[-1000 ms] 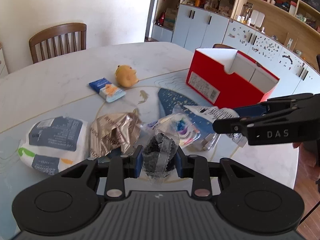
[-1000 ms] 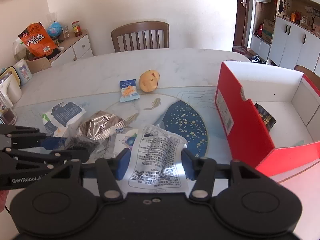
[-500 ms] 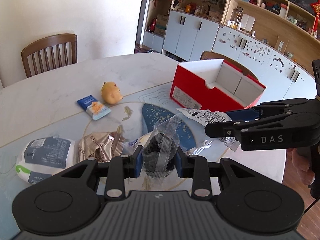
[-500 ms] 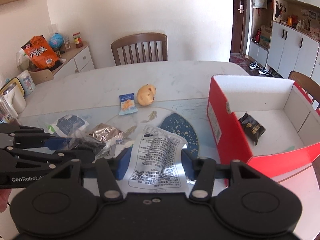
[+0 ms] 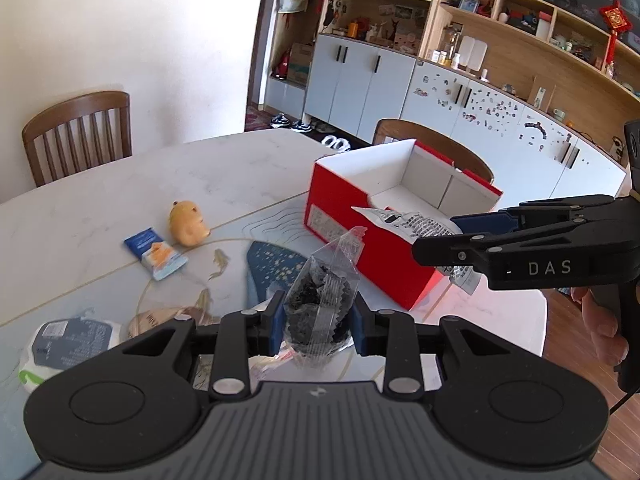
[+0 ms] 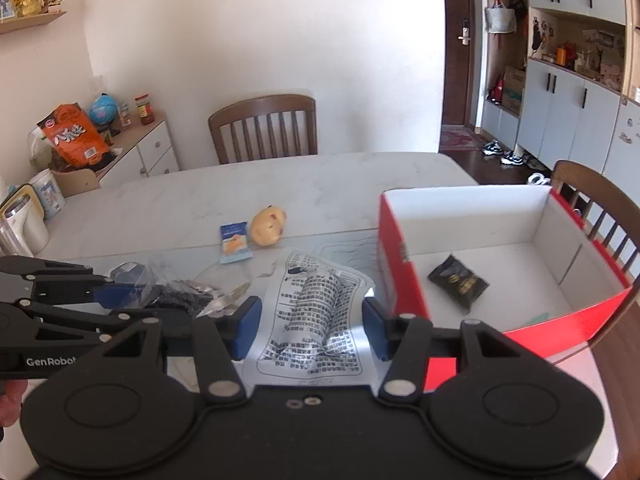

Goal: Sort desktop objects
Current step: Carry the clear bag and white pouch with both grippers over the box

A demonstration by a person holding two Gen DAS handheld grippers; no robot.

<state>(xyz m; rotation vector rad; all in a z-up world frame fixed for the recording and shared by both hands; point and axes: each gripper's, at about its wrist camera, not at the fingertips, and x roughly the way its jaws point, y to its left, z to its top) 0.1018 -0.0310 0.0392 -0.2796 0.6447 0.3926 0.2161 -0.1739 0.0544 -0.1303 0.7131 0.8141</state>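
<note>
My left gripper (image 5: 318, 320) is shut on a clear packet of dark snacks (image 5: 320, 300) and holds it above the table. My right gripper (image 6: 312, 328) is shut on a silver printed packet (image 6: 316, 312), held up beside the near left corner of the red box (image 6: 400, 264). The red box, white inside, holds a black packet (image 6: 458, 282). In the left wrist view the right gripper (image 5: 460, 236) carries the silver packet (image 5: 408, 222) over the box's (image 5: 360, 236) near wall.
On the marble table (image 6: 240, 196) lie a yellow plush toy (image 6: 269, 220), a blue snack packet (image 6: 234, 242), a white-and-grey pouch (image 5: 68, 342) and a brownish foil bag (image 5: 156, 318). Wooden chairs (image 6: 264, 128) stand at the far side and behind the box.
Both grippers have risen with their packets and moved toward the red box. The right gripper's silver packet now hangs at the box's edge.
</note>
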